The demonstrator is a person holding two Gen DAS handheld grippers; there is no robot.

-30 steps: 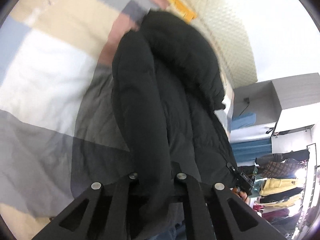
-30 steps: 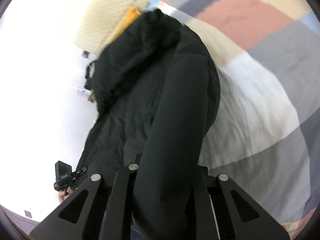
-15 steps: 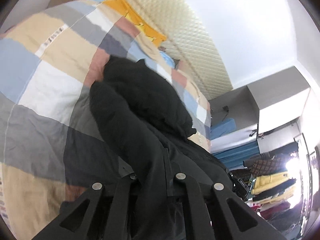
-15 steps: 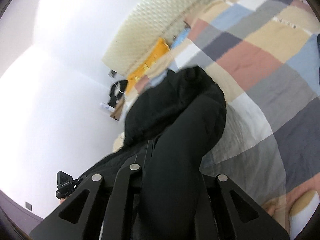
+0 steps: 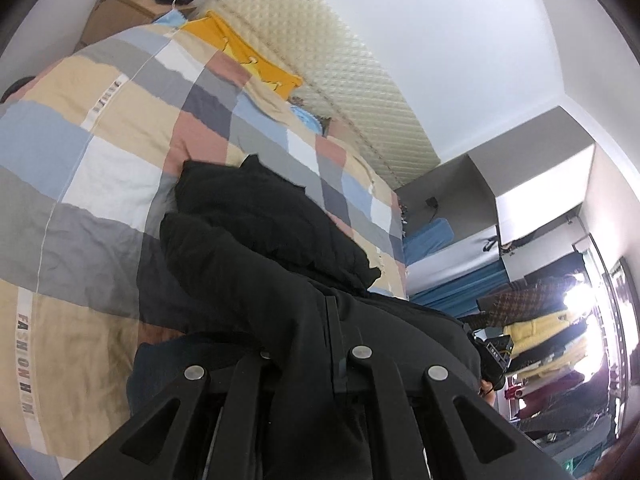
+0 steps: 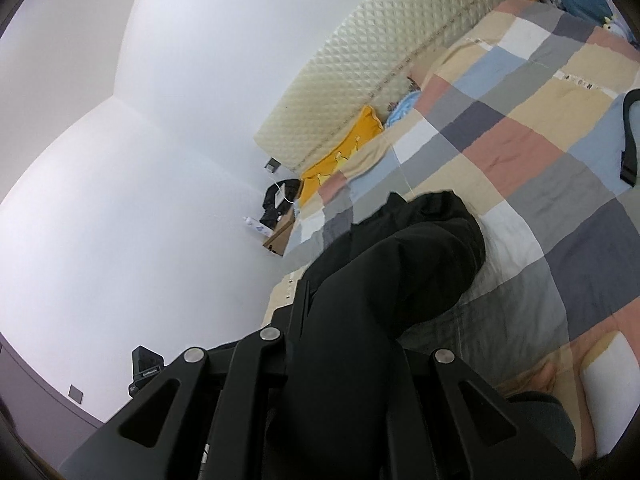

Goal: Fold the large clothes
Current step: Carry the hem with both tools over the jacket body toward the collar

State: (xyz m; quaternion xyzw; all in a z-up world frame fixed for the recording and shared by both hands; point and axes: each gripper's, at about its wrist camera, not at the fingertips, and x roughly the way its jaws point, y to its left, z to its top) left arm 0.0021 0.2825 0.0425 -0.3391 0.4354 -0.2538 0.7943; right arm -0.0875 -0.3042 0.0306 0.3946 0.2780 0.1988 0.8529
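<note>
- The left gripper (image 5: pixel 308 364) is clenching a thick fold of the black padded jacket (image 5: pixel 256 248); the cloth is filling the gap between its two fingers and hiding their tips.
- The right gripper (image 6: pixel 340 344) is likewise gripping a fold of the same jacket (image 6: pixel 400 272), the fabric bulging up between its fingers.
- In the left wrist view, the other handheld gripper unit (image 5: pixel 494 354) is peeking out just past the jacket's right side.
- The jacket is stretching away from both grippers, its near part being held up while its far, bunched end is resting on the patchwork duvet (image 5: pixel 100 152), roughly midway across the bed.
- The duvet, in beige, grey, blue, pink and white squares, is covering the bed beyond the jacket (image 6: pixel 540 120).
- A black strap (image 6: pixel 630 140) is lying on the duvet towards the bed's right edge in the right wrist view, well apart from the jacket.
- A yellow pillow (image 5: pixel 248 56) is lying at the head edge of the bed, touching the quilted cream headboard (image 5: pixel 340 64).
- A cardboard box (image 5: pixel 116 16) is standing beside the far corner of the bed, with dark items on top.
- Hanging clothes (image 5: pixel 532 332) are showing at the far right of the room.
</note>
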